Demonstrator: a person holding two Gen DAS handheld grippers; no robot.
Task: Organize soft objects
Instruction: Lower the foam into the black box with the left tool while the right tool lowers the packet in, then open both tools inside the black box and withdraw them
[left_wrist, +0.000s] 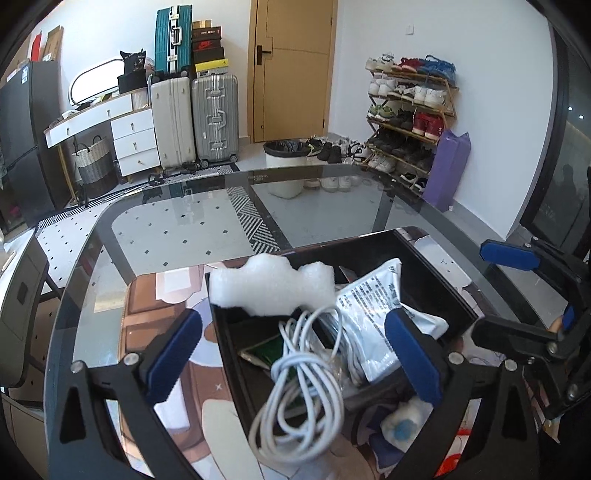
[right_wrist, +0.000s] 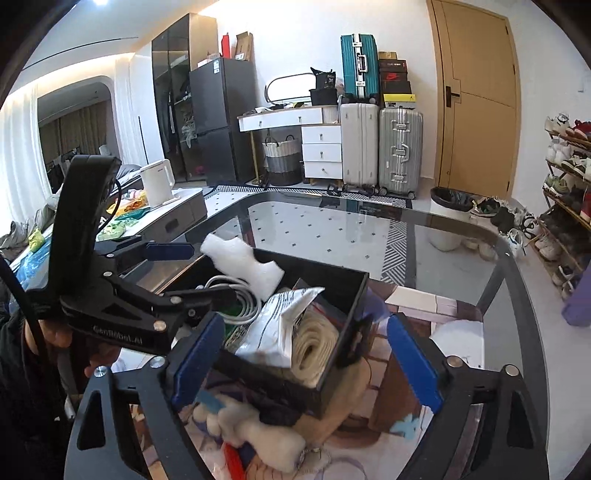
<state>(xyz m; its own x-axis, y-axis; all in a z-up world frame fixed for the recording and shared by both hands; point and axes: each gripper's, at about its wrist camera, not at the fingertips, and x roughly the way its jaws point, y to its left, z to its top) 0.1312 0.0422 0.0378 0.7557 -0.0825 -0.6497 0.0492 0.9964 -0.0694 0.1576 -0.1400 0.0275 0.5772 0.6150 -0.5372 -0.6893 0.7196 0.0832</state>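
I see my left gripper (left_wrist: 293, 354) as a black plastic frame of angular, triangulated struts with triangular cut-outs. Its two fingers (left_wrist: 173, 354) carry long blue ribbed pads, and silver round-head screws sit at each pivot. My right gripper (right_wrist: 308, 363) is built the same: black struts, blue pads, silver screws at the joints. In the right wrist view the left unit's side bears raised lettering reading "GenRobot.AI", and a tall black handle rises from it. A thin black cable runs beside that handle. Fingers of my left hand (right_wrist: 92, 360) show beneath, skin bare, against a dark sleeve.
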